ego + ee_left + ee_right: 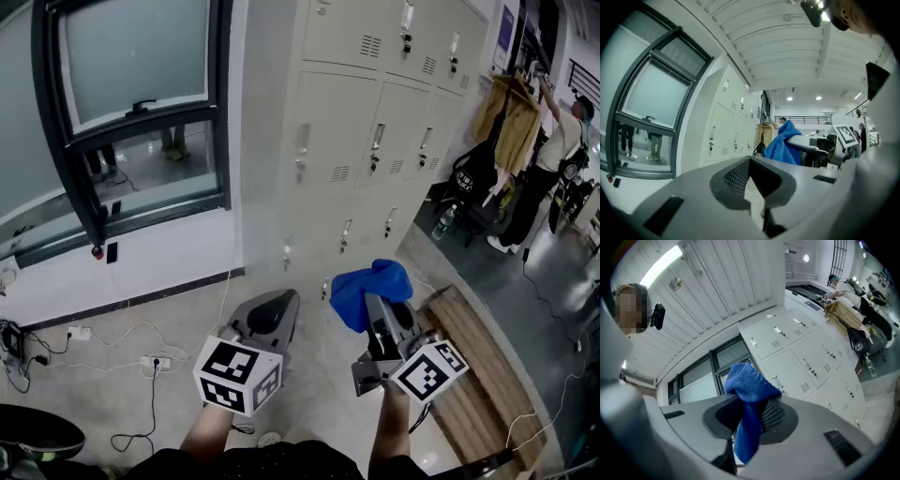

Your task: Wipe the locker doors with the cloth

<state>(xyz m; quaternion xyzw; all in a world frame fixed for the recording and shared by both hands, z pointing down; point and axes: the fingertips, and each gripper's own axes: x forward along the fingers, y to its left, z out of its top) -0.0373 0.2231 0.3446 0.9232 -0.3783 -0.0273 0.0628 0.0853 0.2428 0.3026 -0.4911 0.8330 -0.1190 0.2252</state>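
The cream lockers (375,112) stand ahead of me in a bank of several doors with small handles and vents; the left gripper view shows these lockers (724,136) to its left. A blue cloth (367,286) is bunched in my right gripper (380,305), which is shut on it, a little short of the lowest doors. In the right gripper view the cloth (750,397) sticks up between the jaws and hangs down, with the lockers (801,357) behind. My left gripper (272,305) is beside it to the left, shut, with nothing in it (750,161).
A dark-framed window (131,112) fills the wall left of the lockers. Cables and power strips (150,361) lie on the floor at the left. A low wooden bench (478,375) runs along the right. A person (553,159), hanging coats (511,117) and bags (473,178) are at the far right.
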